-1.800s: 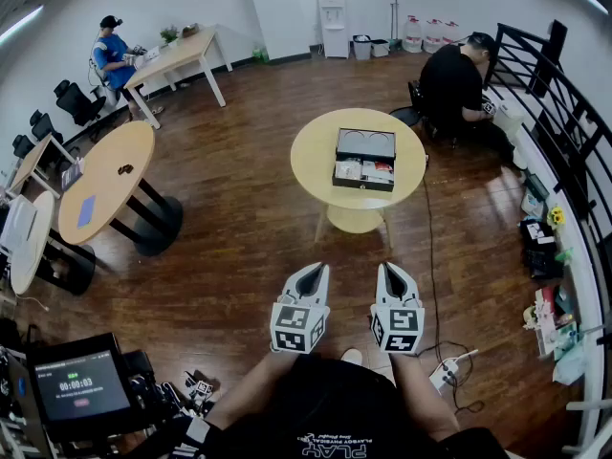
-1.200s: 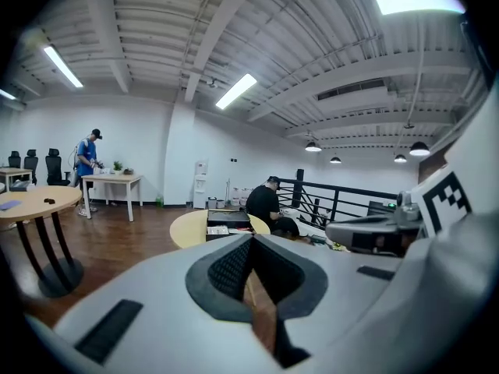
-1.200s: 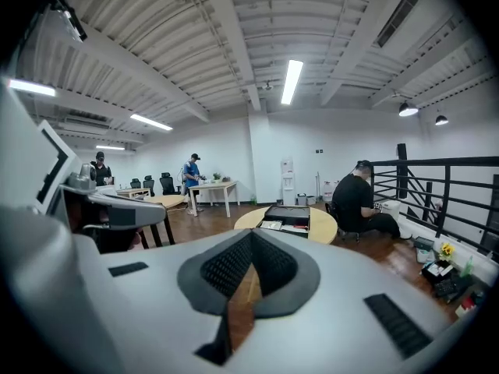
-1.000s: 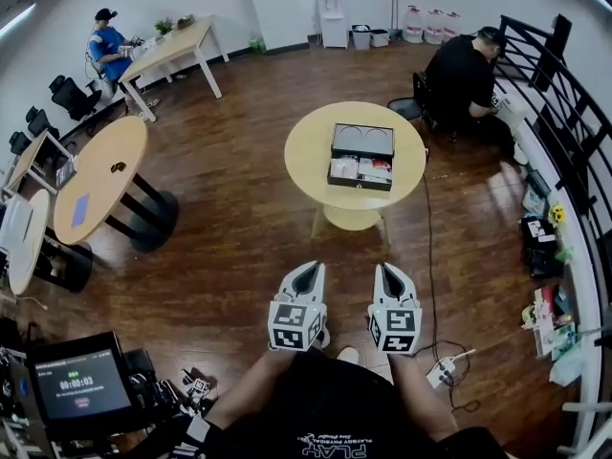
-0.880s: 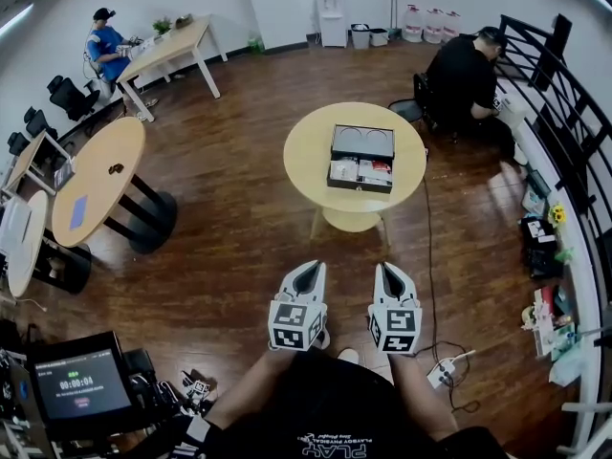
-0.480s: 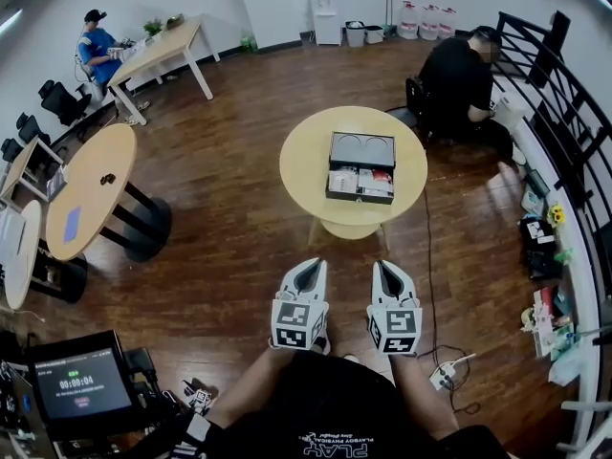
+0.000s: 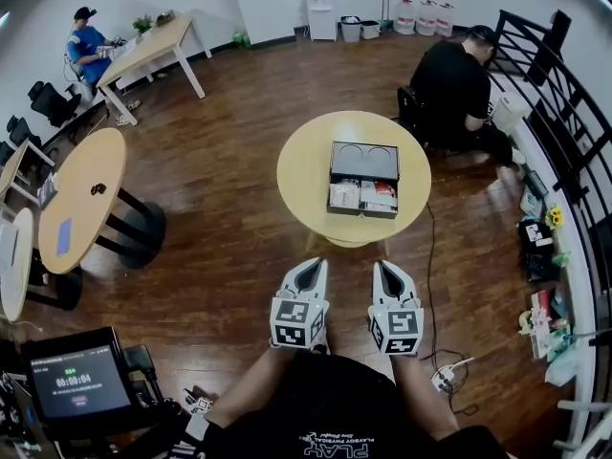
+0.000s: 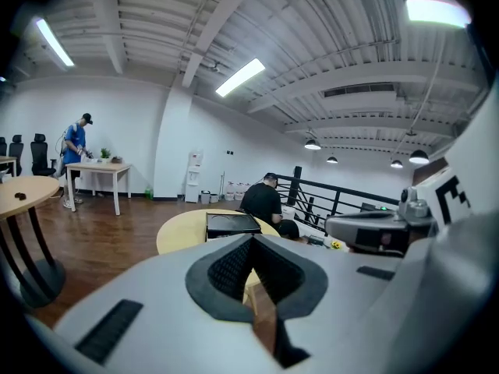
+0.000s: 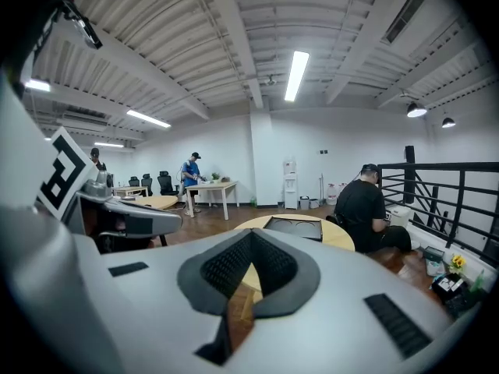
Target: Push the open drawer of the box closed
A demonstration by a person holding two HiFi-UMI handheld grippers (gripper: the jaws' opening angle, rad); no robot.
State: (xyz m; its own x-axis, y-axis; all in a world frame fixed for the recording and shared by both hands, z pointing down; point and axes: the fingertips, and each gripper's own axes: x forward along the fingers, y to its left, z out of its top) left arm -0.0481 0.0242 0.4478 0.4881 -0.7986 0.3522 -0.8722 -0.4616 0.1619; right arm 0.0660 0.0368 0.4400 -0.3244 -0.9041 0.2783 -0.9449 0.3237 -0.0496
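1. Fingers [image 8: 230, 267] of the left gripper [image 7: 313, 264] are sitting tip to tip with nothing between them. The right gripper [image 7: 384, 265] is showing the same: its fingers [image 9: 226, 265] are meeting at the tips, empty.
2. Both grippers are hanging side by side at lower centre of the head view, over the wooden floor [image 7: 220, 237] and well apart from the worktop [image 7: 298, 172].
3. Task thing: the box [image 7: 364, 161] is lying on the round yellow worktop at centre frame. Its drawer [image 7: 362, 197] is standing pulled out toward the lower edge of the frame, with its contents showing.
4. Progress, as I am judging it: no part of the push is done. The drawer is plainly open and neither gripper is touching box or worktop. Remaining are closing the gap to the worktop, setting closed fingers against the drawer front, and pushing away until it is sitting flush.
5. Hard to make out:
   - The drawer's contents are reading only as pale and reddish patches, too small to name.
   - In both gripper views the box is showing only as a dark slab above the fingers, and the drawer front is not separating out.
   - How far the drawer is extended I am only guessing.
   - The holder's hands are hiding under the marker cubes.
6. A seated person [image 7: 457, 89] in black is sitting near the worktop, at upper right.
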